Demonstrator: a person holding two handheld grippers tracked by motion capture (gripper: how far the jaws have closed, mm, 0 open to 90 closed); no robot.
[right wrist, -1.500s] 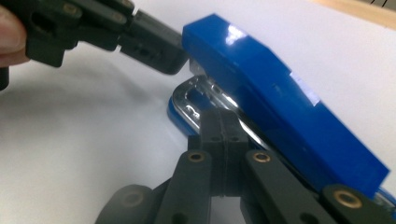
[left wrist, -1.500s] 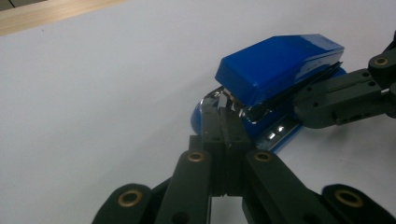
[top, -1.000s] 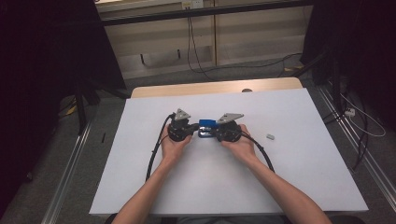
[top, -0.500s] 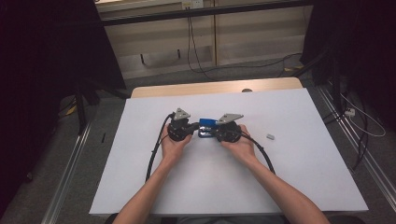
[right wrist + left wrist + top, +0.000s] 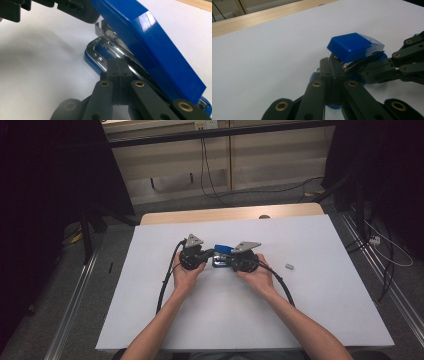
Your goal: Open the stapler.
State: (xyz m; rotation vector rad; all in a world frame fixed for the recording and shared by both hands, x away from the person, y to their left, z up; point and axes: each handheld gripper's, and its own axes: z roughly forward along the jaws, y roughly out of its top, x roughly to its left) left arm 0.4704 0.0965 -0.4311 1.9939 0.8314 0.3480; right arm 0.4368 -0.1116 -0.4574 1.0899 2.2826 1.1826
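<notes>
A blue stapler [image 5: 221,250] lies on the white table [image 5: 325,295] between my two grippers, its blue top [image 5: 352,46] tilted up off the chrome rail [image 5: 110,45] and the blue base. My left gripper [image 5: 209,255] comes in from the left, jaws shut, tips [image 5: 331,65] tucked under the raised top. My right gripper [image 5: 229,261] comes in from the right, jaws shut, tips [image 5: 117,63] against the chrome rail. In the left gripper view the right gripper [image 5: 352,70] reaches in from the right edge. Whether either pair pinches a part I cannot tell.
A small grey piece [image 5: 289,266] lies on the table to the right of the right hand. A wooden strip [image 5: 230,214] runs along the table's far edge. Black cables [image 5: 167,280] trail from both grippers toward the person. Dark stands flank the table.
</notes>
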